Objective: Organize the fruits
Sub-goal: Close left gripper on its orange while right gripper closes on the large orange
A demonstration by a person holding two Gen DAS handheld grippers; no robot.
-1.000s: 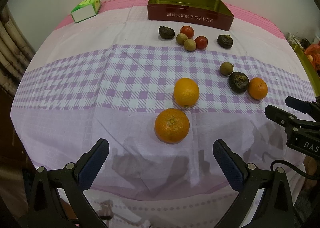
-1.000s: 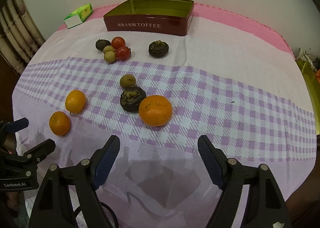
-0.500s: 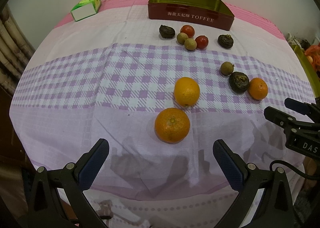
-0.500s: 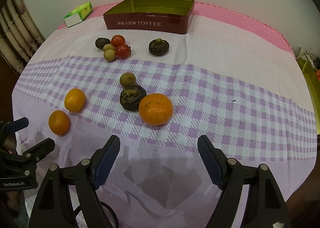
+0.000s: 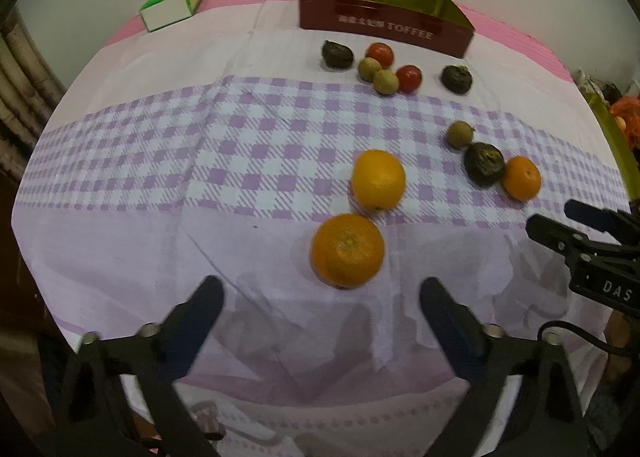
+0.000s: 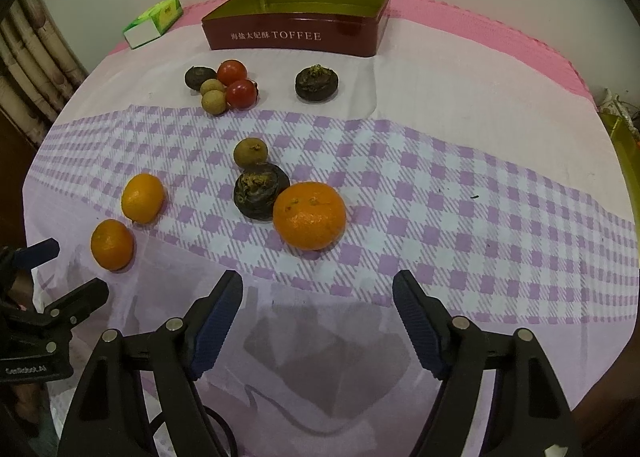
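Fruit lies scattered on a checked cloth. My left gripper (image 5: 321,283) hangs over the near edge with its jaws closing and nothing between them; an orange (image 5: 347,251) sits just beyond its tips, and a second orange (image 5: 378,179) behind that. My right gripper (image 6: 318,276) is open, its jaws easing inward on nothing, short of a large orange (image 6: 309,215) that touches a dark fruit (image 6: 260,191) and a longan (image 6: 250,152). Farther back are two tomatoes (image 6: 232,72), longans (image 6: 213,101) and more dark fruits (image 6: 317,83). An open red toffee tin (image 6: 296,33) stands at the back.
A green and white carton (image 5: 171,4) lies at the far left corner. The other gripper shows at the edge of each wrist view. A yellow-green rim (image 5: 608,129) and orange netting sit off the table's right side. A curtain hangs at the left.
The left gripper's fingers have drawn closer together and blur slightly. The right fingers have narrowed a touch. No fruit has moved.
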